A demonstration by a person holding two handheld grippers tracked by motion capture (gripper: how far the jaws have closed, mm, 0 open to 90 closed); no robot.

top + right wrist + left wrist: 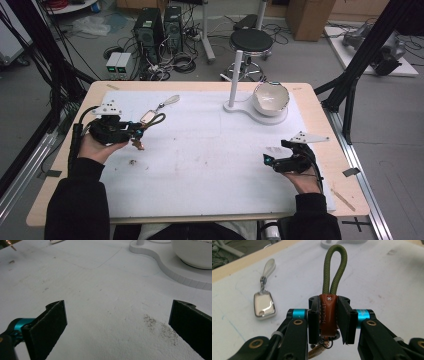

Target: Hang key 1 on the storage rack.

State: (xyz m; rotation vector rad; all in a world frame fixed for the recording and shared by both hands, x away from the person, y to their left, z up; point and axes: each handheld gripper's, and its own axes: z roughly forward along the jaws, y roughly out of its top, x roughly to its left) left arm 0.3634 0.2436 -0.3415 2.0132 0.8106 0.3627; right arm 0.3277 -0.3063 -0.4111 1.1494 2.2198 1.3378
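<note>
Slippage is the main risk: the left gripper (pixel 329 322) pinches the brown leather tab (pixel 328 315) of a key fob between its jaws, raised over the desk's (pixel 200 150) left side, with the green cord loop (pixel 335 267) projecting forward and keys hanging below. A swing could drop it onto the clear tag (pixel 264 305) nearby. The right gripper (pixel 117 325) rests with jaws spread, empty, near the white bowl (pixel 271 98).

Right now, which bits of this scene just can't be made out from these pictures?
- Left gripper view: the metal parts under the brown leather keychain are hidden behind the jaws.
- Right gripper view: the white bowl is cut off by the top edge.
- High view: the small brown speck on the table is too small to identify.
</note>
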